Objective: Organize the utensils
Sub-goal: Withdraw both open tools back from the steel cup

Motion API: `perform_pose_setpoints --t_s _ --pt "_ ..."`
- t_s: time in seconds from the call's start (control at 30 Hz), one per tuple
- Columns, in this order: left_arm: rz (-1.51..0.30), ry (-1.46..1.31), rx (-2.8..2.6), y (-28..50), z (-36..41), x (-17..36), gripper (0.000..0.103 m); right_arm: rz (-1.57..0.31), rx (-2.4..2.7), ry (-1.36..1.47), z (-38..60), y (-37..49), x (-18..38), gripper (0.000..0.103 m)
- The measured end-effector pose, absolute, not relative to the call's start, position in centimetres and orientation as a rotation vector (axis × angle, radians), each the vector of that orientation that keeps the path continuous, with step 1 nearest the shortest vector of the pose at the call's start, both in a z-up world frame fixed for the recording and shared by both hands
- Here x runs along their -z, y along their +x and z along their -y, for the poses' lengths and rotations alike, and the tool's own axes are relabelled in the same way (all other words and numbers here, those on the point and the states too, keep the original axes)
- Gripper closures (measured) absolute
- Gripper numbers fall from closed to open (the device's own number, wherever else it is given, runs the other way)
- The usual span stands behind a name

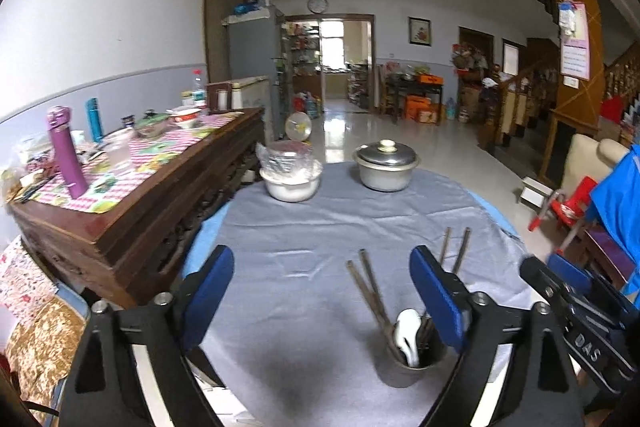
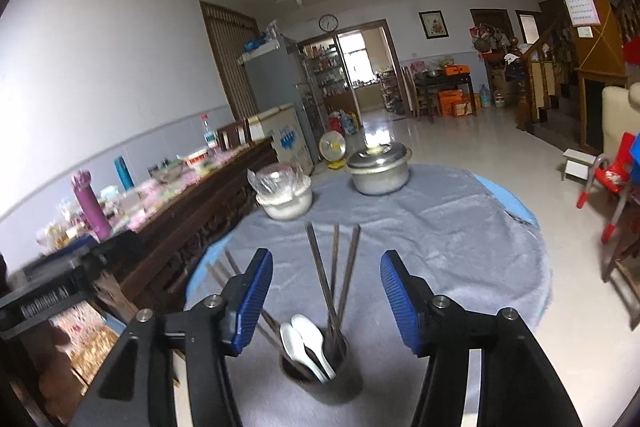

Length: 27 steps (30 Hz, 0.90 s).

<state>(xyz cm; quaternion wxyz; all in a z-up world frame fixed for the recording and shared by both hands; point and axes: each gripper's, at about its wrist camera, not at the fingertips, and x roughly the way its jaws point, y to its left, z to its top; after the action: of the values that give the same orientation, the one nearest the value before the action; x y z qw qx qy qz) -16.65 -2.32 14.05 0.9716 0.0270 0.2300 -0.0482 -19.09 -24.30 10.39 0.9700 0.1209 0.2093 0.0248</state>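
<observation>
On the grey-clothed worktop (image 2: 440, 227), a metal holder cup (image 2: 324, 383) stands near the front edge with chopsticks (image 2: 334, 267) and white spoons (image 2: 306, 341) upright inside. Both the left gripper (image 1: 324, 295) and right gripper (image 2: 326, 299) have their fingers apart, clamping nothing. Chopsticks look thin, stiff and light, best pinched mid-shaft; the spoons seem ceramic, slippery and breakable, so take them by the handle.
</observation>
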Motion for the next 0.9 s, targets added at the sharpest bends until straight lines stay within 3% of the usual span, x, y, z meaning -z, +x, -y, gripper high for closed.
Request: perform_pose_setpoints --t_s 0.23,0.9 --pt "-0.431 0.091 0.024 -18.6 0.8 -14.3 0.006 -0.492 -0.029 0.219 23.3 -21.3 -9.6 0.038" --pt "-0.431 0.143 -0.018 -21.3 0.7 -14.0 0.004 -0.525 0.015 0.200 20.7 -23.8 -9.5 0.036"
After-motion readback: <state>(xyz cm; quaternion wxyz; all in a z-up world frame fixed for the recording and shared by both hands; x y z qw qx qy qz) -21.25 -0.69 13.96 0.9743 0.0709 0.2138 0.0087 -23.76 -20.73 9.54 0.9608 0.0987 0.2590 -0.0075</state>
